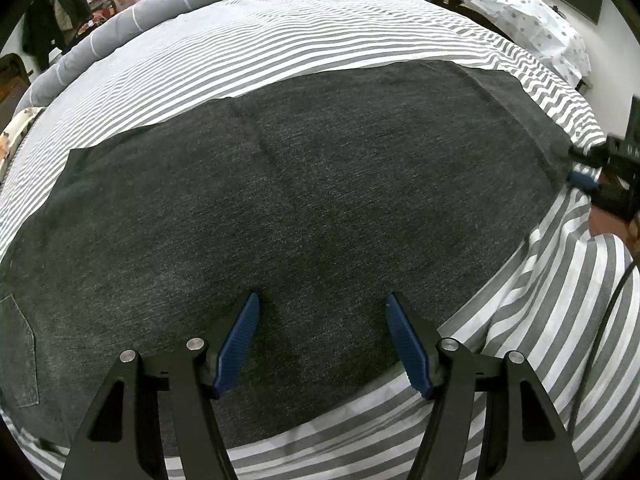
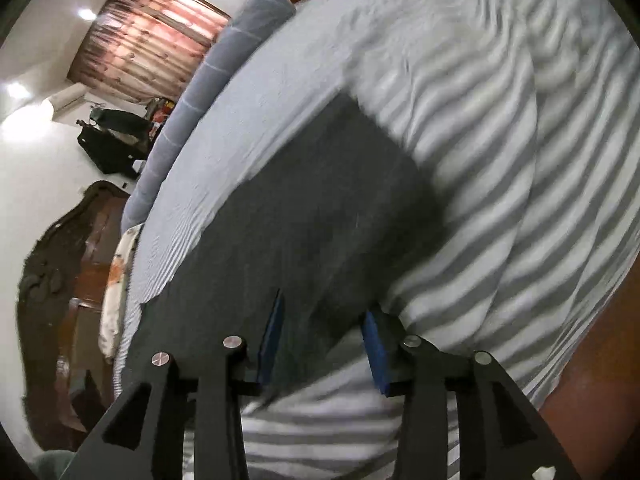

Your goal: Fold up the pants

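Lying flat across a grey-and-white striped bedsheet (image 1: 280,40), dark grey pants (image 1: 300,200) are seen spread wide in the left wrist view, with a stitched pocket (image 1: 16,352) visible at their far left edge. A grey bolster with thin white lines (image 1: 160,4) is laid along the far side of the bed. Lower in that view, the left gripper (image 1: 322,334) is held over the near part of the fabric, its blue-padded jaws set well apart with nothing clamped between them. At the right edge, the right gripper (image 1: 582,178) is seen at the pants' right end, where the cloth meets the sheet; whether it touches the cloth cannot be told there. In the right wrist view, which is blurred, the right gripper (image 2: 322,344) is shown with its jaws partly apart, the edge of the pants (image 2: 320,220) lying in the gap between them, but no pad is seen pressing on it. A dark carved wooden footboard (image 2: 60,280) and a curtained window (image 2: 152,40) are seen at that view's left.
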Demonstrator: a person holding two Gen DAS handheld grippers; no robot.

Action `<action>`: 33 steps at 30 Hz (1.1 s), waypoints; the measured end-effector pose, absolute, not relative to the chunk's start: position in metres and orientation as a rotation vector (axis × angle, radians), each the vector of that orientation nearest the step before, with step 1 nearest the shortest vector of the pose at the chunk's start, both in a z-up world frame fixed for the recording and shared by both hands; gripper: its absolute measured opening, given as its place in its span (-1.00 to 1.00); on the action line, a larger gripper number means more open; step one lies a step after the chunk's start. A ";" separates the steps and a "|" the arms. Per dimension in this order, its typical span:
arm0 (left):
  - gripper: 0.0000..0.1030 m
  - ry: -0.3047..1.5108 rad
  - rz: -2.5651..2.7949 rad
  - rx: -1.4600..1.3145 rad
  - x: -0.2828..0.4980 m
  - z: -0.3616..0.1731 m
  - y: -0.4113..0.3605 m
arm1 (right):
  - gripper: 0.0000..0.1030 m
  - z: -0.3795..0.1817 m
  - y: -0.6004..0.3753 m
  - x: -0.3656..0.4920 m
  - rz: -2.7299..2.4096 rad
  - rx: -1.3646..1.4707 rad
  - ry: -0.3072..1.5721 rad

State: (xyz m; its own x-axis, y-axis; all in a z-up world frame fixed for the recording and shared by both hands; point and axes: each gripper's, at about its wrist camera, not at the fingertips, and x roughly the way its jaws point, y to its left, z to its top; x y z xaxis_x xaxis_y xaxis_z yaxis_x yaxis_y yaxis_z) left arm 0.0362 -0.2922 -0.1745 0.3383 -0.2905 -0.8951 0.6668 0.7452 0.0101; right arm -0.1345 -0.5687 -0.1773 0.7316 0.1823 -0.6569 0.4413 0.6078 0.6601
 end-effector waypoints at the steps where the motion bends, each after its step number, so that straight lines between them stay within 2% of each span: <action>1: 0.30 1.053 -0.646 0.411 0.035 -0.175 -0.292 | -0.28 -0.182 -0.564 -0.136 -0.147 0.939 0.753; 7: 0.30 1.045 -0.643 0.409 0.034 -0.175 -0.292 | -0.31 -0.192 -0.546 -0.137 -0.034 0.946 0.764; 10: 0.30 1.047 -0.643 0.412 0.034 -0.175 -0.292 | -0.49 -0.190 -0.557 -0.130 -0.031 0.986 0.724; 12: 0.30 1.049 -0.644 0.411 0.034 -0.175 -0.292 | -0.53 -0.185 -0.566 -0.128 -0.043 1.000 0.681; 18: 0.30 1.044 -0.644 0.408 0.033 -0.174 -0.292 | -0.53 -0.179 -0.609 -0.130 -0.183 1.035 0.603; 22: 0.30 1.043 -0.644 0.409 0.033 -0.174 -0.292 | -0.79 -0.185 -0.626 -0.127 -0.205 1.063 0.622; 24: 0.30 1.044 -0.644 0.408 0.034 -0.174 -0.292 | -0.84 -0.183 -0.625 -0.124 -0.209 1.041 0.641; 30: 0.30 1.041 -0.646 0.408 0.033 -0.174 -0.291 | -0.76 -0.186 -0.620 -0.133 -0.212 1.069 0.650; 33: 0.30 1.040 -0.647 0.408 0.033 -0.174 -0.291 | -0.66 -0.194 -0.609 -0.146 -0.222 1.100 0.656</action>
